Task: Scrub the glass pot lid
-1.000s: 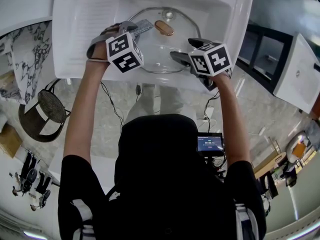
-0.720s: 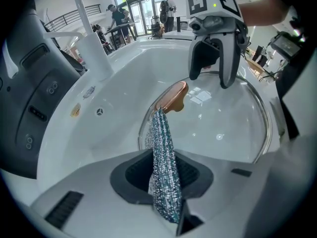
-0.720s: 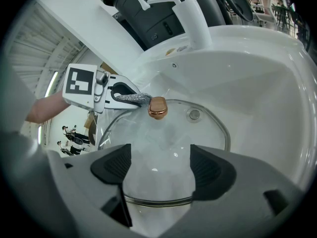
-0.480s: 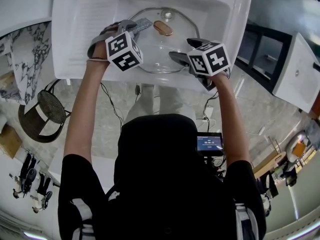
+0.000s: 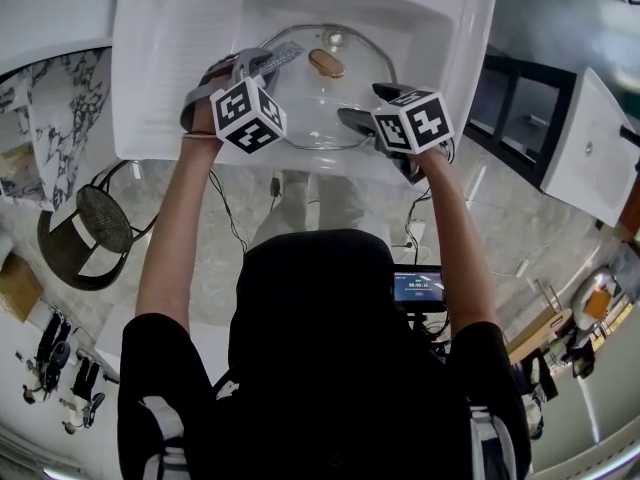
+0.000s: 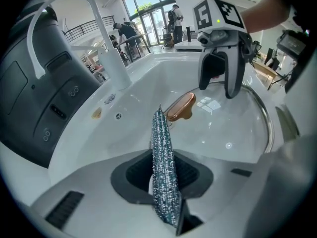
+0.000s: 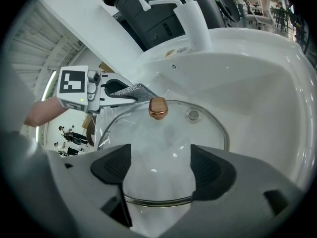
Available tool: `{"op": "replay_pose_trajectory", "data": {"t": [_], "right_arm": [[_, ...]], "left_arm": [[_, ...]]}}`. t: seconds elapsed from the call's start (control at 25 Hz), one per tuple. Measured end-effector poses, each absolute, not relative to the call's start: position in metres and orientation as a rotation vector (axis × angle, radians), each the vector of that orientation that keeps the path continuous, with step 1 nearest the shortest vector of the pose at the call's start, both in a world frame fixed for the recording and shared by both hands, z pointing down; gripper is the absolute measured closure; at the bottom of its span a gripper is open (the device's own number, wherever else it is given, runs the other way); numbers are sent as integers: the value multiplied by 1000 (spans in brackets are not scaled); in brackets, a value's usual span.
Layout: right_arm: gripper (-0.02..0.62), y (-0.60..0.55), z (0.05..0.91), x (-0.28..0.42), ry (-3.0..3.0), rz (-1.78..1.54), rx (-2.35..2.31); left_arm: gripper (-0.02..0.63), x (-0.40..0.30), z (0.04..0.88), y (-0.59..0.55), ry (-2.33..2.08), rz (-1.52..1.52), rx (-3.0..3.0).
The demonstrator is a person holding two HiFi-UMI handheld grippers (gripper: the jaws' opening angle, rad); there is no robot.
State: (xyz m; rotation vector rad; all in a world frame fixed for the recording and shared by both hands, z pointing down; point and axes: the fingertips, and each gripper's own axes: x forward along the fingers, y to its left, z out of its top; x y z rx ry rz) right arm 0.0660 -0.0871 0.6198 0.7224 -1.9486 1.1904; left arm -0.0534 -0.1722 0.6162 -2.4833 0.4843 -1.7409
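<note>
The glass pot lid (image 5: pixel 310 108) lies in the white sink (image 5: pixel 170 58), its copper knob (image 5: pixel 326 63) upward. My left gripper (image 5: pixel 262 63) is shut on a silvery scrubbing pad (image 5: pixel 283 56). The pad's tip sits just left of the knob. In the left gripper view the scrubbing pad (image 6: pixel 162 157) stands up between the jaws, pointing at the knob (image 6: pixel 181 106). My right gripper (image 5: pixel 362 102) is open over the lid's near right rim. In the right gripper view the lid (image 7: pixel 168 133) fills the gap between the parted pads (image 7: pixel 111 168), and its rim runs below them.
The white faucet (image 6: pixel 106 43) rises at the back of the basin, with a drain (image 7: pixel 193 115) beyond the knob. The sink's ribbed drainboard (image 5: pixel 190 28) lies left of the basin. A dark chair (image 5: pixel 85 228) stands on the floor to the left.
Almost nothing has moved. Both grippers hold nearly the same places over the lid, and the pad stays beside the knob.
</note>
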Motion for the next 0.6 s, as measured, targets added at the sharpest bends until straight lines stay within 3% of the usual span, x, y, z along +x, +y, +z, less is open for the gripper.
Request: {"op": "replay_pose_trajectory", "data": {"t": [0.2,0.6], "right_arm": [[235,-87,618,66,-1935,1183,725],[342,-80,593,59,-1931,1039,697]], "left_arm": [[531,-58,600,-169,534,-1705,-2511],[531,-61,551,-153,636,-1605,-2616]]}}
